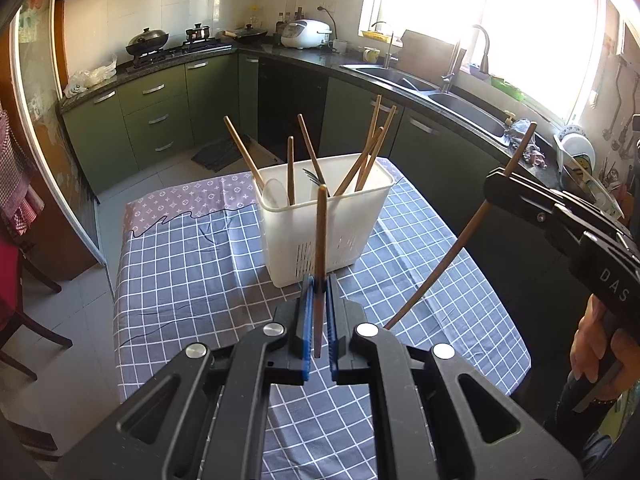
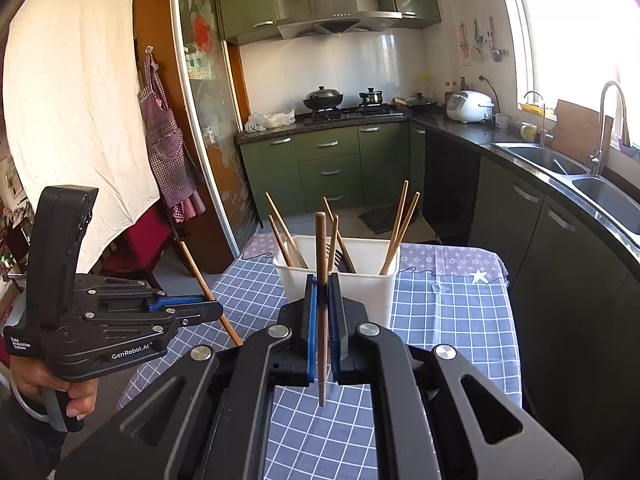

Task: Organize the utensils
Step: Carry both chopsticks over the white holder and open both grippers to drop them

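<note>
A white plastic utensil holder (image 1: 324, 216) stands on the checked tablecloth (image 1: 192, 280), with several wooden chopsticks (image 1: 370, 152), a dark fork and a white spoon in it. It also shows in the right wrist view (image 2: 360, 292). My left gripper (image 1: 319, 282) is shut on a wooden chopstick (image 1: 320, 232), held upright just in front of the holder. My right gripper (image 2: 321, 280) is shut on another wooden chopstick (image 2: 321, 248), also upright before the holder. Each gripper shows in the other's view: the right one (image 1: 496, 182) with its chopstick (image 1: 448, 256), the left one (image 2: 212, 306) with its chopstick (image 2: 196, 272).
The table (image 2: 460, 320) stands in a kitchen with green cabinets (image 1: 160, 120). A counter with a double sink (image 1: 460, 100) runs along the right. A stove with pots (image 2: 344, 104) is at the back. A red chair (image 1: 12, 280) stands left of the table.
</note>
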Demonstrator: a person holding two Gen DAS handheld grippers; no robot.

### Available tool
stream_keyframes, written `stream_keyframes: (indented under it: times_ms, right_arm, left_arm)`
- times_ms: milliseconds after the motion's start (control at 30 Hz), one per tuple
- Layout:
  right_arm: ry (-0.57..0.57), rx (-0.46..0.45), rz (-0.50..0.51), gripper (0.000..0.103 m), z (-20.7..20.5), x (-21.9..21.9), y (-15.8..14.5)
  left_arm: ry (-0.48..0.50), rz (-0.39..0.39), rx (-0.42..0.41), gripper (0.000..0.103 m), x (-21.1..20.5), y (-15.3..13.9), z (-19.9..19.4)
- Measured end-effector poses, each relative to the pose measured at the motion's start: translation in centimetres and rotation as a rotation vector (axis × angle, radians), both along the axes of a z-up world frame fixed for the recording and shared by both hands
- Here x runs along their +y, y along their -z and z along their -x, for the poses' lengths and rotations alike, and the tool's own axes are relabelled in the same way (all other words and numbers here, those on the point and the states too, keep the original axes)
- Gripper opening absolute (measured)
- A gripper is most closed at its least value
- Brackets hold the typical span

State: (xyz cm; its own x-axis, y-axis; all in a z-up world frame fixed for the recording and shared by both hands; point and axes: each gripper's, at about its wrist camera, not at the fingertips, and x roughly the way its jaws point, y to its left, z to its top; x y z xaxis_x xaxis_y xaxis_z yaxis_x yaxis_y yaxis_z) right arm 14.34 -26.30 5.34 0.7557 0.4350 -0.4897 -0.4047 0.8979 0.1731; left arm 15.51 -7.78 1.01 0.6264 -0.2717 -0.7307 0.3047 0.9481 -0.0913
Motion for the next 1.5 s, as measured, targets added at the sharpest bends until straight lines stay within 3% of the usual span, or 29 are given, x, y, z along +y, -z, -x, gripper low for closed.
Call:
stream_keyframes:
  times_ms: [333,633,767,967,1233,1500]
  right_arm:
    - [0.007,-0.075,-0.021,0.006,-0.7,-1.3,-5.4]
    - [0.019,-0.128,-0.046,0.006,-3.5,-2.7,-10.7]
    - [0.038,-0.153,-0.061,0.006,-5.8,-3.1,-12.6]
    - [0.057,-0.123,-0.061,0.006,-10.6,-3.0,-12.1]
    - [0.039,0.023,-0.063,0.006,-15.6,-1.7,-4.9]
    - [0.025,0.089,-0.060,0.008,-16.6,-1.2,0.0]
  left_arm:
    - [0.050,0.005,-0.065,0.006,-1.7,-5.4,-0.7]
    - [0.047,0.024,-0.212,0.006,-3.1,-12.9,-1.5]
    - [0.032,0.032,-0.245,0.006,-3.5,-14.6,-3.1]
    - [-0.020,0.012,-0.230,0.006,-3.9,-13.0,-6.9]
    - [-0.053,-0.030,-0.143,0.006,-3.4,-7.6,-10.3]
    - [-0.051,-0.055,-0.068,0.006,-3.4,-3.1,-11.2]
